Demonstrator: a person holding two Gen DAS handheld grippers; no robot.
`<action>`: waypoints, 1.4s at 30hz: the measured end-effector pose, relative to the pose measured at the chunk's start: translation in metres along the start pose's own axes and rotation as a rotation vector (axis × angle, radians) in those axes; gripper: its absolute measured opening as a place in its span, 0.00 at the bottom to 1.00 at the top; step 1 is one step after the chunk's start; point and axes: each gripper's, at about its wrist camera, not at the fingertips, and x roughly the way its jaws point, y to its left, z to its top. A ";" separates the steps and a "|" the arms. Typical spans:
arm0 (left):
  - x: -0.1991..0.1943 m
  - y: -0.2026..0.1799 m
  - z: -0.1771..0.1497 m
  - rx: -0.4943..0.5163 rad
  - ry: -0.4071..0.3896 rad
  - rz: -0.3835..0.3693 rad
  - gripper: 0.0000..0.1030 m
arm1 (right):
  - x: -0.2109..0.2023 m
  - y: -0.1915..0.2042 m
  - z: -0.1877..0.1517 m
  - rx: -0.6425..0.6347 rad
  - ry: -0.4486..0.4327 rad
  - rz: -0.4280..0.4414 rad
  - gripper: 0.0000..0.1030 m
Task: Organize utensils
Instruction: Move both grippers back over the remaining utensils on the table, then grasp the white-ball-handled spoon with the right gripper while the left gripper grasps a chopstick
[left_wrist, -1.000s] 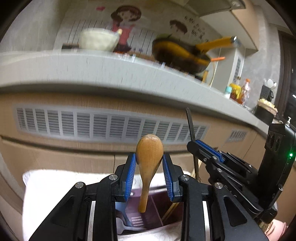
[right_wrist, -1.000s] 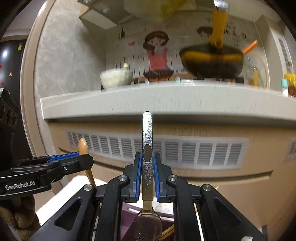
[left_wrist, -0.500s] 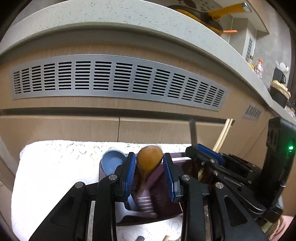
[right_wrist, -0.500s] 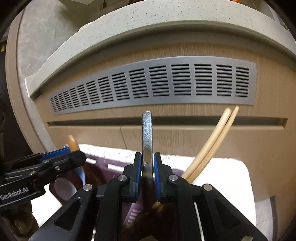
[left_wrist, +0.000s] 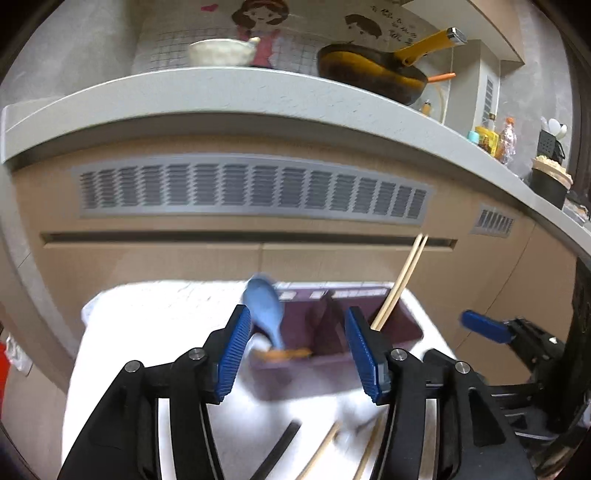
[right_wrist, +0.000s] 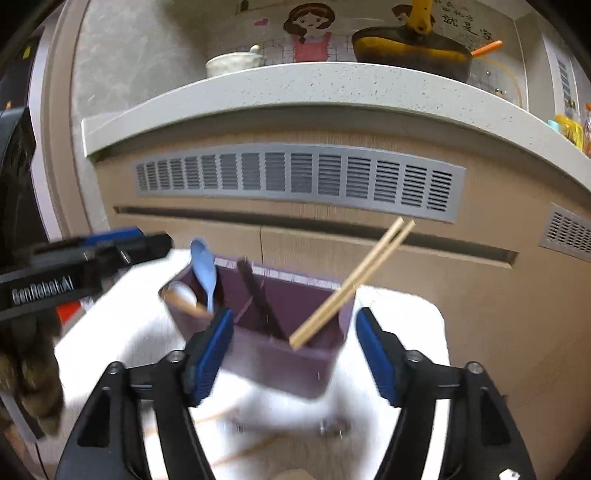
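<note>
Ribbed blue pads (left_wrist: 364, 354), purple box (right_wrist: 280, 354)

Utensils (right_wrist: 354, 280) (chopsticks leaning) in purple holder (right_wrist: 280, 365)

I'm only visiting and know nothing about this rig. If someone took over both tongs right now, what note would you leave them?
Left tongs: opening, nothing between the pads.
Right tongs: opening, also empty.
Purple holder stands on the white cloth. It holds the blue spoon, a wooden spoon, a dark handle and a leaning chopstick pair.
Left to do: loose chopsticks and a black stick lie on the cloth in front of the holder.
</note>
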 end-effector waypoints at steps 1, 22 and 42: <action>-0.002 0.004 -0.005 -0.005 0.013 0.007 0.57 | -0.004 0.002 -0.008 -0.011 0.021 -0.007 0.76; -0.027 0.041 -0.149 -0.112 0.337 0.236 0.62 | 0.068 0.090 -0.083 -0.171 0.312 -0.056 0.48; -0.047 0.011 -0.138 -0.074 0.301 0.156 0.68 | -0.030 0.058 -0.108 -0.256 0.299 -0.012 0.19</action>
